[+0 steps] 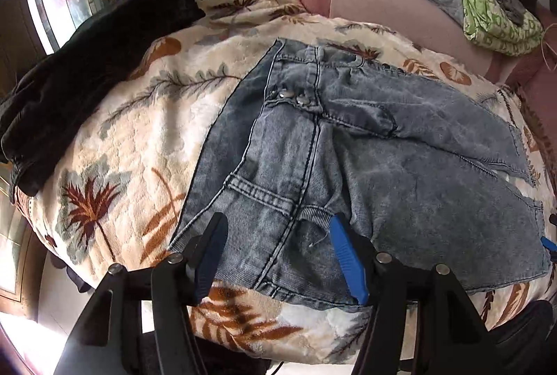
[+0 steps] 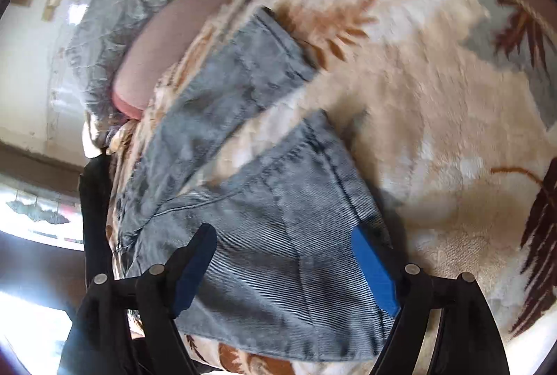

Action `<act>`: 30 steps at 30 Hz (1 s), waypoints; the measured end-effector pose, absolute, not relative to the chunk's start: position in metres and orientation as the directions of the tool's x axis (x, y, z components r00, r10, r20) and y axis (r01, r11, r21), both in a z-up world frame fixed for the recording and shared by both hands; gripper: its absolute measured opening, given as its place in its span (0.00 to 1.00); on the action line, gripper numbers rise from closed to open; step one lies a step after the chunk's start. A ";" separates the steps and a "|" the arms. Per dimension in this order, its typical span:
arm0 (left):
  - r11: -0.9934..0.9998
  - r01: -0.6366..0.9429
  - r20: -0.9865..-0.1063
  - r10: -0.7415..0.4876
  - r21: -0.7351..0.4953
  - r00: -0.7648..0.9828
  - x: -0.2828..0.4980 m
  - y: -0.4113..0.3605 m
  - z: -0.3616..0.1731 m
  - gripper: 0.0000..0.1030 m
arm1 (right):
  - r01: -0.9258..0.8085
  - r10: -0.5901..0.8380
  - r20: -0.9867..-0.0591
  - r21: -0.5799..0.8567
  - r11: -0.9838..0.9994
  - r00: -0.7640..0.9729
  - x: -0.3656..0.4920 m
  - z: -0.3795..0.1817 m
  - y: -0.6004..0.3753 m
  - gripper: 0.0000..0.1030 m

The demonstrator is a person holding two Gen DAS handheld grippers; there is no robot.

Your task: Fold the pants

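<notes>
with both sets of jaws standing apart and nothing clamped between them, the work reads as sitting between grips: the faded blue acid-wash denim pants lie flat on the cream plush blanket with brown and grey leaf print, and neither tool has hold of them.

left gripper: black arms with blue pads, jaws wide, poised over the waist end of the pants. the waistband edge and a back pocket seam lie between and just beyond the pads; the pads appear clear of the cloth, though contact at the tips cannot be ruled out.

right gripper: jaws likewise wide, over the leg end. the near leg's hem lies between the pads; the second leg runs away beyond it, with a strip of blanket showing between the two legs. this view is blurred, so fine contact cannot be judged.

judgement: the pants look laid out, legs slightly splayed and not yet stacked one on the other, so the fold proper is still to be made. the next move calls for each tool to settle on an edge, waistband on the left and hem on the right, pinch through the cloth, and carry one half over the other.

noted nearby: a black garment lies at the blanket's far left, well apart from the pants.
</notes>
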State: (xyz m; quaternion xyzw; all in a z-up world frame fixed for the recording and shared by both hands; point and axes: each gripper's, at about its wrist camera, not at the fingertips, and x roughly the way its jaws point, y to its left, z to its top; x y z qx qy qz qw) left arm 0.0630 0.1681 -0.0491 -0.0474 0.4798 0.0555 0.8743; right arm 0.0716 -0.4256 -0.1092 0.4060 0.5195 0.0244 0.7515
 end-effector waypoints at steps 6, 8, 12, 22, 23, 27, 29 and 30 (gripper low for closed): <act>0.990 -0.137 -0.904 0.099 0.045 0.417 0.074 0.163 -0.100 0.72 | 0.326 0.433 -0.760 0.616 0.717 0.485 0.077 -0.066 -0.408 0.80; 0.990 -0.120 -0.895 0.115 0.069 0.431 0.072 0.157 -0.092 0.72 | 0.283 0.433 -0.747 0.617 0.734 0.504 0.083 -0.054 -0.400 0.80; 0.993 -0.106 -0.856 0.106 0.061 0.506 0.069 0.148 -0.068 0.72 | 0.344 0.407 -0.787 0.583 0.736 0.463 0.099 -0.085 -0.406 0.89; 0.992 -0.123 -0.882 0.078 0.024 0.464 0.089 0.147 -0.100 0.83 | 0.308 0.392 -0.783 0.571 0.761 0.483 0.104 -0.075 -0.406 0.93; 0.992 -0.126 -0.884 0.076 0.020 0.461 0.089 0.148 -0.098 0.83 | 0.352 0.370 -0.820 0.534 0.769 0.436 0.108 -0.090 -0.407 0.95; 0.992 -0.122 -0.860 0.081 0.022 0.504 0.086 0.151 -0.079 0.83 | 0.364 0.387 -0.807 0.558 0.745 0.445 0.108 -0.084 -0.407 0.95; 0.991 -0.130 -0.841 0.091 0.025 0.533 0.086 0.154 -0.070 0.83 | 0.322 0.398 -0.779 0.582 0.747 0.484 0.108 -0.069 -0.400 0.95; 0.991 -0.130 -0.838 0.080 0.011 0.540 0.087 0.156 -0.069 0.83 | 0.302 0.390 -0.778 0.573 0.762 0.493 0.110 -0.064 -0.396 0.95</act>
